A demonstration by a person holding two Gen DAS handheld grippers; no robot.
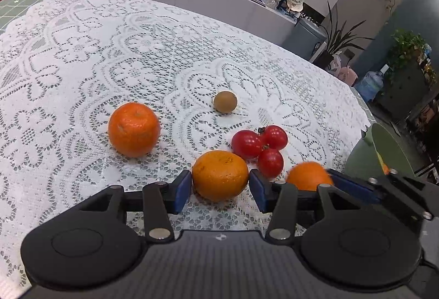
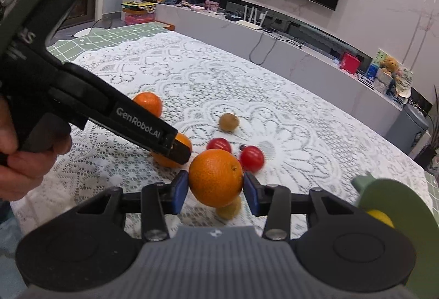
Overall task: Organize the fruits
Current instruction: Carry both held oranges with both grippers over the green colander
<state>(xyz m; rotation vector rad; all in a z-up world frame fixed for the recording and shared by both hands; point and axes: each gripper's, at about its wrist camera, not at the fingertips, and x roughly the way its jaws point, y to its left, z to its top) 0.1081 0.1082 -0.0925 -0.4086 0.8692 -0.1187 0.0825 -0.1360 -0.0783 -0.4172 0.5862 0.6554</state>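
In the left wrist view my left gripper [image 1: 220, 190] is open, its blue pads on either side of an orange [image 1: 220, 175] that rests on the lace cloth. Another orange [image 1: 134, 129] lies to the left, a kiwi [image 1: 225, 102] farther back, three tomatoes [image 1: 259, 146] to the right. My right gripper [image 2: 216, 189] is shut on an orange [image 2: 216, 177] and holds it above the cloth; that orange also shows in the left wrist view [image 1: 308, 175]. A second kiwi [image 2: 230, 209] lies under it. The left gripper's body [image 2: 137, 124] crosses the right wrist view.
A green bowl [image 2: 395, 200] holding a yellow fruit [image 2: 381, 218] sits at the table's right edge; its rim also shows in the left wrist view [image 1: 384, 145]. A white lace cloth [image 1: 109, 52] covers the table. A low cabinet with clutter runs behind.
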